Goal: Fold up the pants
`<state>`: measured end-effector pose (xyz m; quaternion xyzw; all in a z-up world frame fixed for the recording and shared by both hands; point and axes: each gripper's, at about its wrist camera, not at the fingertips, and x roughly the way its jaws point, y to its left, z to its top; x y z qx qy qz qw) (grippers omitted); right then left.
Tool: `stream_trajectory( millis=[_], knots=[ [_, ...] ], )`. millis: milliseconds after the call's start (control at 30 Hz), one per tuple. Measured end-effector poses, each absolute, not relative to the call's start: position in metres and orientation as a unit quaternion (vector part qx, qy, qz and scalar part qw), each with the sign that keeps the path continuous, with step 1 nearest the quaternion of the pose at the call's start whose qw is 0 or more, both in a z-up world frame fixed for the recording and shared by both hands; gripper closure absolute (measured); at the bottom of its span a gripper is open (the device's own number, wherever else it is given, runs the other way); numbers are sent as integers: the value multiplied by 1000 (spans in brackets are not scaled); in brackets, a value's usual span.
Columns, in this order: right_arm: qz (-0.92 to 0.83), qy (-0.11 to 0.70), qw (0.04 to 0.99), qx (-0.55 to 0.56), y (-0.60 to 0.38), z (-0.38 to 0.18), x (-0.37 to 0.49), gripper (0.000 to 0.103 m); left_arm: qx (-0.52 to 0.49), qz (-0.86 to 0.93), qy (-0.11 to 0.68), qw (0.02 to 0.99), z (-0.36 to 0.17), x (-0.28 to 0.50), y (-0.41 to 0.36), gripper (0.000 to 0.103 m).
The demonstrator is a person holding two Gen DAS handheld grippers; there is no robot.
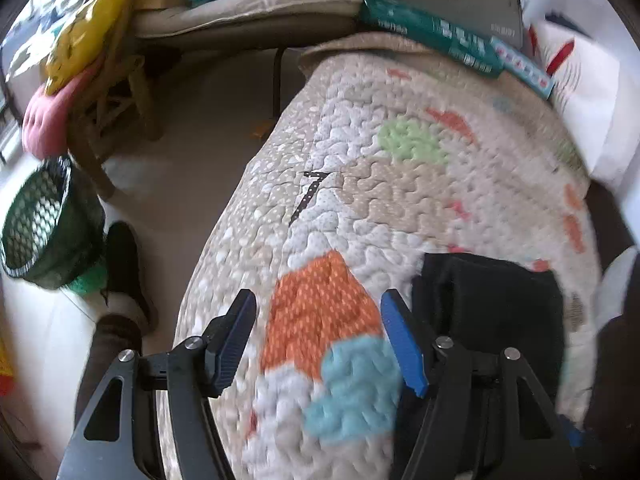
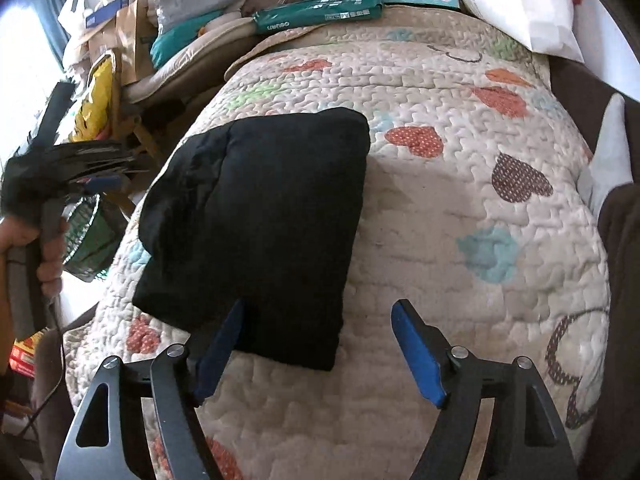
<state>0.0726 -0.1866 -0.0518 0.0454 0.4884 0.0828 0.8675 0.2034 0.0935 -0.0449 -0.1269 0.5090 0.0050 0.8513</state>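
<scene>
Black pants are lying folded into a compact, thick rectangle on the quilted bedspread, toward its left edge in the right wrist view, near end closest to the camera. In the left wrist view the same bundle is being seen at lower right, partly behind the gripper frame.

The right gripper is being held over the near end of the pants, jaws wide apart, nothing gripped (left finger over the cloth, contact not clear). The left gripper is being held over bare quilt left of the pants, jaws about half open, empty; its handle is being gripped by a hand at far left.

Fold is being judged as likely finished. Risks: an open finger could catch the near edge and drag the top layer loose; the bundle is sitting close to the bed's left edge, so a sideways nudge could tip it toward the floor.
</scene>
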Motion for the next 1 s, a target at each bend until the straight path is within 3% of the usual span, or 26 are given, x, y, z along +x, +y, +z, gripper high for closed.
stream_trajectory(
  millis=[200,600,800,900,1000],
  knots=[
    [83,473,875,57,-192,-34,69,22,-139,-51,503,852,-33,181,62,38],
    [84,507,841,167,-226,-38,143,21,-228,-135,535,803,-88,178,30,38],
    [113,527,802,256,-237,-75,177,21,-256,-165,525,795,-99,185,25,17],
    [143,531,776,310,-236,-95,185,19,-228,-167,527,801,-98,189,15,16],
    [153,521,774,326,-232,-100,187,19,-183,-165,530,812,-94,190,5,43]
  ],
)
